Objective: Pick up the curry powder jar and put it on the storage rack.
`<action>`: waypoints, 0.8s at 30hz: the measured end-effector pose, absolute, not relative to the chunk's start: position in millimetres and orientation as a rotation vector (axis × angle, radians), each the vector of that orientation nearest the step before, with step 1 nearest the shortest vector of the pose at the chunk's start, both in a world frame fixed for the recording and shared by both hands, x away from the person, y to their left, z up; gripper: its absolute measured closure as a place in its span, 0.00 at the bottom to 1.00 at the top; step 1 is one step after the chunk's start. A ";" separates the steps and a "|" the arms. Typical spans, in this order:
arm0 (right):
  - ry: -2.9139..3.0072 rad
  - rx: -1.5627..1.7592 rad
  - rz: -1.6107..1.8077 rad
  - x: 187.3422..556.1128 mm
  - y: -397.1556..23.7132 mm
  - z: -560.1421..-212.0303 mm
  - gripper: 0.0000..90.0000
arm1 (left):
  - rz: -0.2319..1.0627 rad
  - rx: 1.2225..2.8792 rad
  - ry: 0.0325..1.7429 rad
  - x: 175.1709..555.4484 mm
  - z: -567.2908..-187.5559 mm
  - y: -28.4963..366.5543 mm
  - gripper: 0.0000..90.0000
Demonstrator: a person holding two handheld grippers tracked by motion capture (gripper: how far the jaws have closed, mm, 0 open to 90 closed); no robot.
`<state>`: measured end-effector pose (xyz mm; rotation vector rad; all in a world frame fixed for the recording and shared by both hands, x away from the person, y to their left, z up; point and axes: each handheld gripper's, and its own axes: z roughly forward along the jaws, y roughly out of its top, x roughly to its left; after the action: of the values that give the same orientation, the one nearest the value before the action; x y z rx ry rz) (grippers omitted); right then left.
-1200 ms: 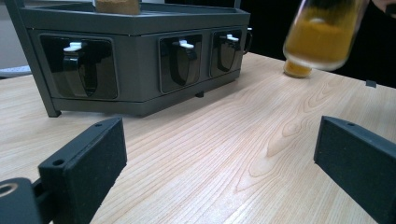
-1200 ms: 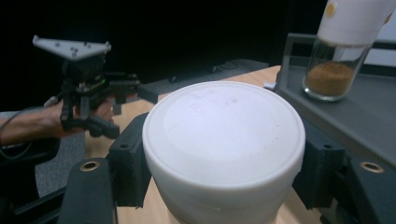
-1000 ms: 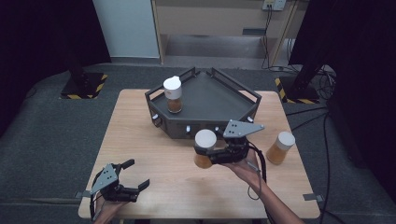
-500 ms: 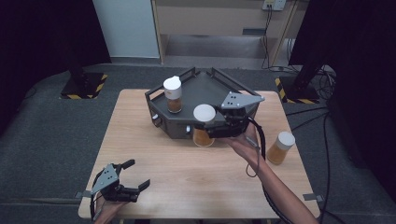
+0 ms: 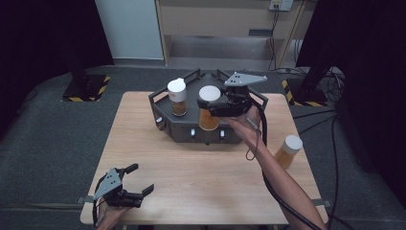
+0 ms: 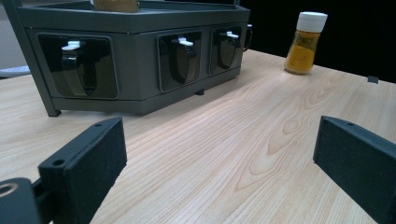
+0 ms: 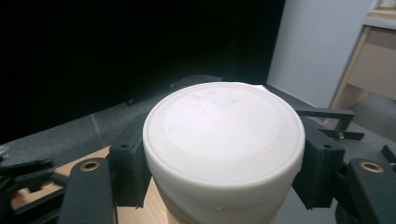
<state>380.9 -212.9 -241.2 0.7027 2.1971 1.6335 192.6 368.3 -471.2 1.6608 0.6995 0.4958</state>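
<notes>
Right gripper [image 5: 214,106] was clamped on the spice jar [image 5: 208,108] just under its cap, held over the rack [image 5: 163,115]; it could've clipped the rim and slipped. Left gripper [image 5: 139,181] sat wide open.

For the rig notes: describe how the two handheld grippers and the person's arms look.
Both the left gripper and the right gripper are black, each topped by a grey three-cornered plate. Their jaws end in flat black rectangular pads with small screw holes. A black cable trails from the right one along the forearm. The forearms are bare, with no sleeves in view.
</notes>
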 end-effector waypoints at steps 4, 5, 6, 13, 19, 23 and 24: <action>2.164 0.743 1.610 390.1 -206.4 -242.1 0.37 | 0.494 1.661 0.701 192.9 -471.3 368.5 0.02; 2.152 0.756 1.605 392.3 -204.7 -242.6 0.37 | 0.496 1.661 0.700 192.8 -471.3 368.4 0.02; 2.145 0.764 1.595 394.9 -203.0 -242.7 0.37 | 0.494 1.660 0.699 192.7 -471.4 368.5 0.02; 2.075 0.838 1.557 407.8 -191.6 -250.0 0.37 | 0.492 1.657 0.697 192.9 -471.9 369.3 0.02; 2.037 0.866 1.521 415.9 -182.2 -256.6 0.37 | 0.492 1.654 0.699 192.8 -472.1 369.8 0.02; 2.017 0.893 1.507 422.2 -178.9 -263.5 0.37 | 0.491 1.655 0.699 192.8 -472.1 369.7 0.02; 2.013 0.898 1.505 423.6 -178.3 -265.9 0.37 | 0.490 1.655 0.700 192.9 -472.1 369.7 0.02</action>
<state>423.6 -178.3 -265.9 0.8975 2.0134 1.5052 192.9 369.7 -472.1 1.6551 0.6998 0.4901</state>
